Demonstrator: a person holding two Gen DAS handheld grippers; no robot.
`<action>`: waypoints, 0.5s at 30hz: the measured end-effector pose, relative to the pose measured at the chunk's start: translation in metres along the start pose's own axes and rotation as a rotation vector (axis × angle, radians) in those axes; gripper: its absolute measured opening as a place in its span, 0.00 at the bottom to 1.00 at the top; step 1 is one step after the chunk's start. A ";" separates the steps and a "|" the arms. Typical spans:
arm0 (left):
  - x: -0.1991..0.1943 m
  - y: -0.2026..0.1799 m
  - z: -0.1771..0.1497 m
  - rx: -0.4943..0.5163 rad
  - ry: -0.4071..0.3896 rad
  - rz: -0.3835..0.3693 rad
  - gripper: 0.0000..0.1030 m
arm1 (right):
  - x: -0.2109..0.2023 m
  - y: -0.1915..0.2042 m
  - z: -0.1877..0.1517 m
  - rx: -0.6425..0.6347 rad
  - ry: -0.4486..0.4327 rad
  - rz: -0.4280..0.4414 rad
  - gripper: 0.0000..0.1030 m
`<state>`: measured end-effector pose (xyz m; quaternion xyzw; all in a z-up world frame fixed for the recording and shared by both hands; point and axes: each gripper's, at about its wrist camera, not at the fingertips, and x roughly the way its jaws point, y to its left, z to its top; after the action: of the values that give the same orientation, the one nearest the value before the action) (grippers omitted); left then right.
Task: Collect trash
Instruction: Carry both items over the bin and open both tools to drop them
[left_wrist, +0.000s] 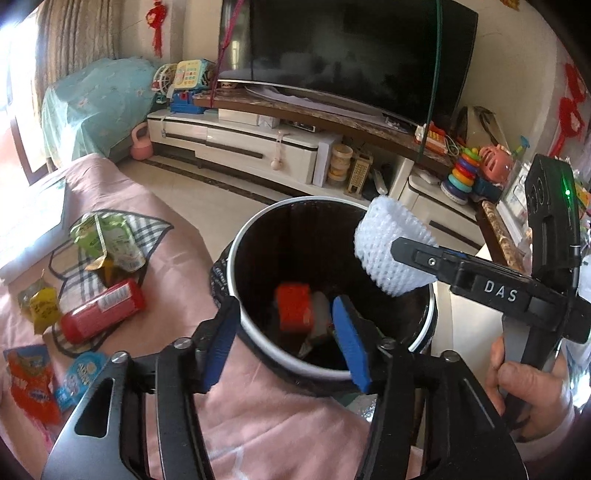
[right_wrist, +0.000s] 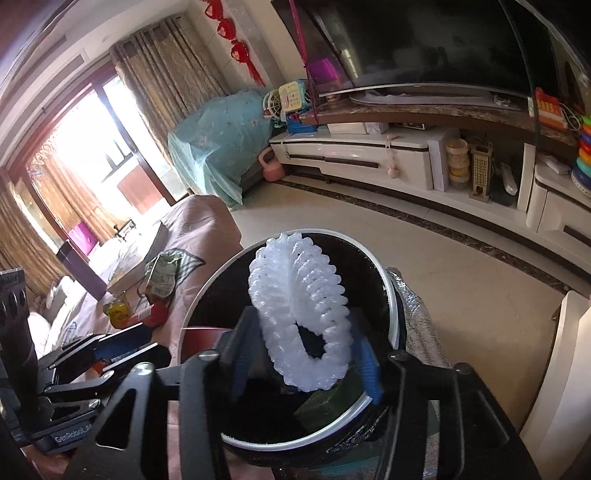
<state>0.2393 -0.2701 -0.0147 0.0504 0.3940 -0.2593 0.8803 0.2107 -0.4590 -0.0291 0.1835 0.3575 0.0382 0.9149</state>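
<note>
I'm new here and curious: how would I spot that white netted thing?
Find the round black trash bin beside the pink-covered couch. Above its mouth, between the right gripper fingers, sits the white foam net sleeve, the only white lattice-textured piece here.

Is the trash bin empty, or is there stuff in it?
Not empty. Inside the trash bin an orange wrapper and some pale scraps lie at the bottom. How full it is below them, cannot tell.
</note>
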 end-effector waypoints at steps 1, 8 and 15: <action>-0.003 0.002 -0.002 -0.008 -0.002 0.002 0.57 | -0.001 -0.001 0.000 0.003 -0.003 0.003 0.58; -0.032 0.030 -0.032 -0.105 -0.018 0.012 0.62 | -0.009 0.006 -0.006 0.007 -0.025 0.019 0.71; -0.059 0.062 -0.067 -0.199 -0.024 0.057 0.63 | -0.021 0.034 -0.025 -0.013 -0.040 0.063 0.79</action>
<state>0.1925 -0.1726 -0.0246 -0.0292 0.4057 -0.1941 0.8927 0.1810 -0.4241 -0.0205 0.1897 0.3327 0.0656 0.9214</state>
